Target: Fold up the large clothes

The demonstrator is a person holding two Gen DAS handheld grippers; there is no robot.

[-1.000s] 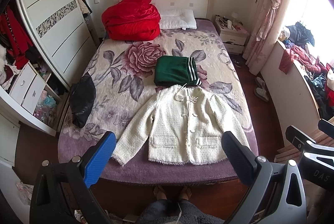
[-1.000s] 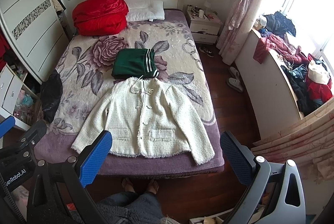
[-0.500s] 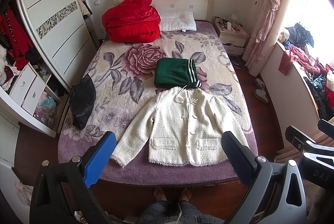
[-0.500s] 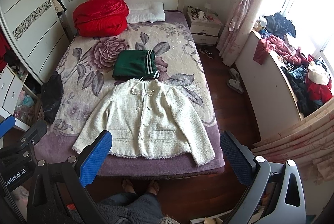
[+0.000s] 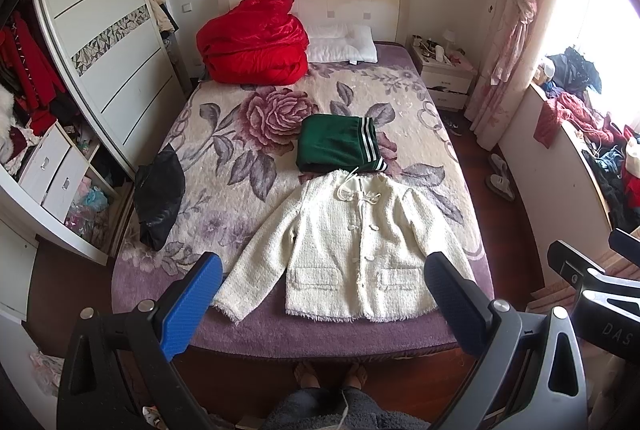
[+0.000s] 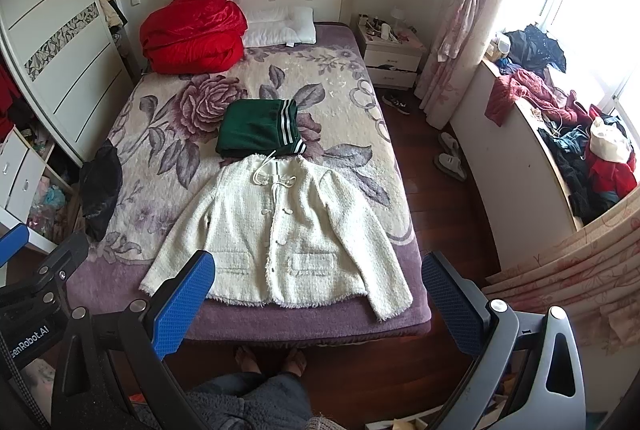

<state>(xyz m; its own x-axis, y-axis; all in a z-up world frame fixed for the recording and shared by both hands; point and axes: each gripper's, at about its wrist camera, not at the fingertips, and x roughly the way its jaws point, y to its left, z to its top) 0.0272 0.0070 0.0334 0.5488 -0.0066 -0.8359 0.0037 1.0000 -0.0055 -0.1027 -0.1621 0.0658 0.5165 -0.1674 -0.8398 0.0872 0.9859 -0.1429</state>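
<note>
A cream tweed jacket [image 5: 352, 250] lies flat, front up, sleeves spread, at the foot of the bed; it also shows in the right wrist view [image 6: 280, 230]. A folded green garment with white stripes [image 5: 336, 143] lies just beyond its collar, seen too in the right wrist view [image 6: 258, 127]. My left gripper [image 5: 320, 302] is open and empty, held high above the bed's foot edge. My right gripper [image 6: 316, 298] is open and empty, at a similar height, to the right of the left one.
A floral blanket covers the bed [image 5: 224, 165]. A red quilt [image 5: 252, 41] and white pillow [image 5: 344, 47] lie at the headboard. A black bag [image 5: 158, 197] hangs over the left edge. A wardrobe [image 5: 108, 69] stands left, a clothes-piled sill [image 6: 560, 133] right.
Both grippers have drifted slightly back and up from the bed, so the jacket sits a little smaller in view. Nothing on the bed has moved.
</note>
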